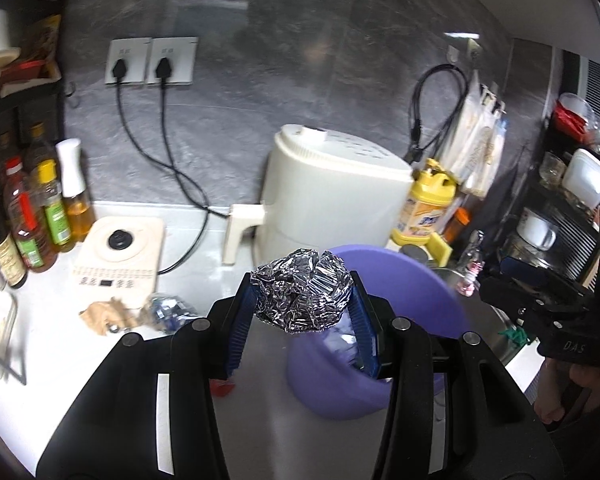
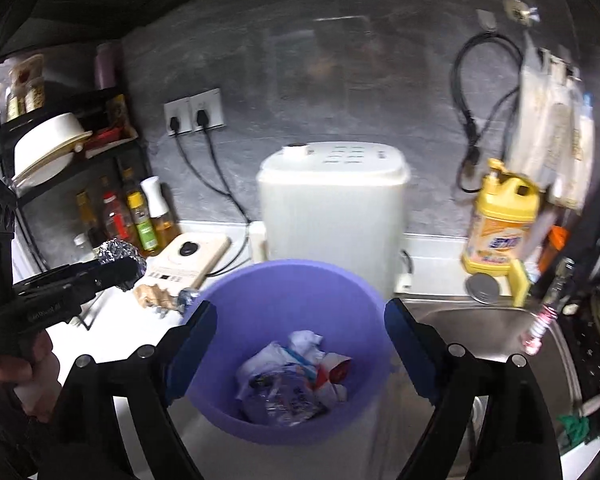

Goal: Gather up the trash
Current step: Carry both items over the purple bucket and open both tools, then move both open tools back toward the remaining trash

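foil ball (image 1: pixel 302 290) is clamped between left gripper (image 1: pixel 304 300) fingers at frame centre, over the purple bin (image 2: pixel 283 292) rim. light, crushable, likely springy; best held across its middle. right gripper (image 2: pixel 300 344) fingers are spread wide, empty, above the bin.

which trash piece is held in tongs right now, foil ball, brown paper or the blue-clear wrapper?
The crumpled foil ball, clamped in the left tongs beside the purple bin. The brown paper and blue-clear wrapper lie on the counter.

Purple bin (image 2: pixel 287 280) mouth open above; air fryer (image 2: pixel 332 216) blocks behind, sink (image 2: pixel 480 320) beside.
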A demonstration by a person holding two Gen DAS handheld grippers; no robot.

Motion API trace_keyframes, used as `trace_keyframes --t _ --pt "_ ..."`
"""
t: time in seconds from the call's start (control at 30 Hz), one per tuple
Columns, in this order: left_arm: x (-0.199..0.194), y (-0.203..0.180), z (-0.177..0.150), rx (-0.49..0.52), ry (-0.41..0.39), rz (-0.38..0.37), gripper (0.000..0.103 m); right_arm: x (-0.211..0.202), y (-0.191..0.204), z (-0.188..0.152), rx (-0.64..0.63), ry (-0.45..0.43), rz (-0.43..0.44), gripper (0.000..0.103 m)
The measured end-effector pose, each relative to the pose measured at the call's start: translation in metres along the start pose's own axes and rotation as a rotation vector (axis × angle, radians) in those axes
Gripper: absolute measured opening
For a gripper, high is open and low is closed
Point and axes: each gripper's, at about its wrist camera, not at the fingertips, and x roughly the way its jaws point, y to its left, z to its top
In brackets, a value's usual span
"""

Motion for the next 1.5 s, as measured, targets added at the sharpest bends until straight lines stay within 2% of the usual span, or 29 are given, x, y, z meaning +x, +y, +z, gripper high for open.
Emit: trace_keyframes --t 0.3,0.6,0.67,0.7,0.8,1.0,1.2,1.33,1.5 --pt "0.026 -0.039 0.011 0.074 0.017 -0.107 0.046 -0.035 -0.039 -0.011 0.095 -0.037 -0.102 0.087" --pt "0.044 -0.075 0.024 0.134 0.022 -0.214 0.047 -0.056 -0.049 -0.022 0.143 -0.044 -0.181 0.089" --pt "0.050 -0.081 0.025 0.147 0.035 -0.227 0.052 -0.058 -0.048 -0.024 0.151 -0.041 -0.199 0.089" --pt "0.051 -0.082 0.025 0.150 0.035 -0.226 0.060 -0.059 -0.048 -0.025 0.156 -0.043 -0.208 0.090" --pt "0.048 -0.085 0.025 0.159 0.021 -0.242 0.071 -0.062 -0.046 -0.027 0.167 -0.048 -0.225 0.092" --pt "0.045 -0.070 0.023 0.147 0.032 -0.226 0.077 -0.054 -0.039 -0.028 0.175 -0.035 -0.223 0.092" --pt "0.038 -0.046 0.023 0.134 0.032 -0.186 0.087 -0.043 -0.025 -0.024 0.165 -0.027 -0.192 0.092" --pt "0.030 -0.024 0.021 0.124 0.031 -0.145 0.094 -0.030 -0.009 -0.019 0.152 -0.016 -0.161 0.093" --pt "0.020 0.004 0.019 0.106 0.034 -0.083 0.096 -0.011 0.016 -0.013 0.132 -0.003 -0.116 0.095"
